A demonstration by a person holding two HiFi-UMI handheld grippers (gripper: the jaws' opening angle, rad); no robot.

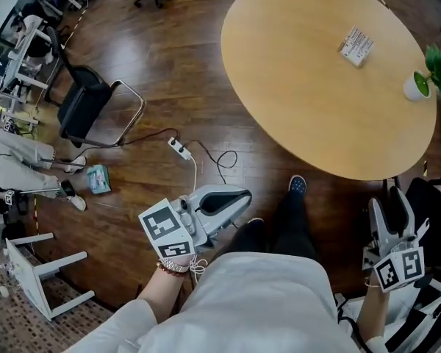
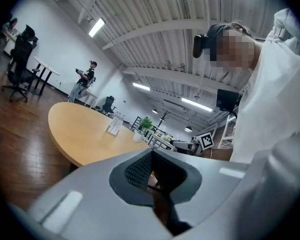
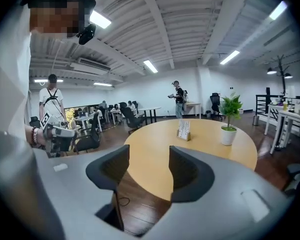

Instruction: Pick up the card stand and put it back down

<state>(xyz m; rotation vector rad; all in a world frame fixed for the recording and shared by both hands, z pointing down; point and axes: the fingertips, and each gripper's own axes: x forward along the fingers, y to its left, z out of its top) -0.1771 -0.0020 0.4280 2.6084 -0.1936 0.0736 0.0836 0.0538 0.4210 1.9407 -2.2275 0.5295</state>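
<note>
Left claw: pressed together, pinching nothing, low over the wooden floor.
Tabletop: oval, light wood.
Card stand: upright on the tabletop's far side, well apart from both claws.
Right claw: spread, nothing between, off the tabletop's near edge.
Potted plant: white pot, right of the card stand.

The card stand, a small upright holder with a white printed card, stands on the table, well ahead of the right gripper, untouched.
</note>
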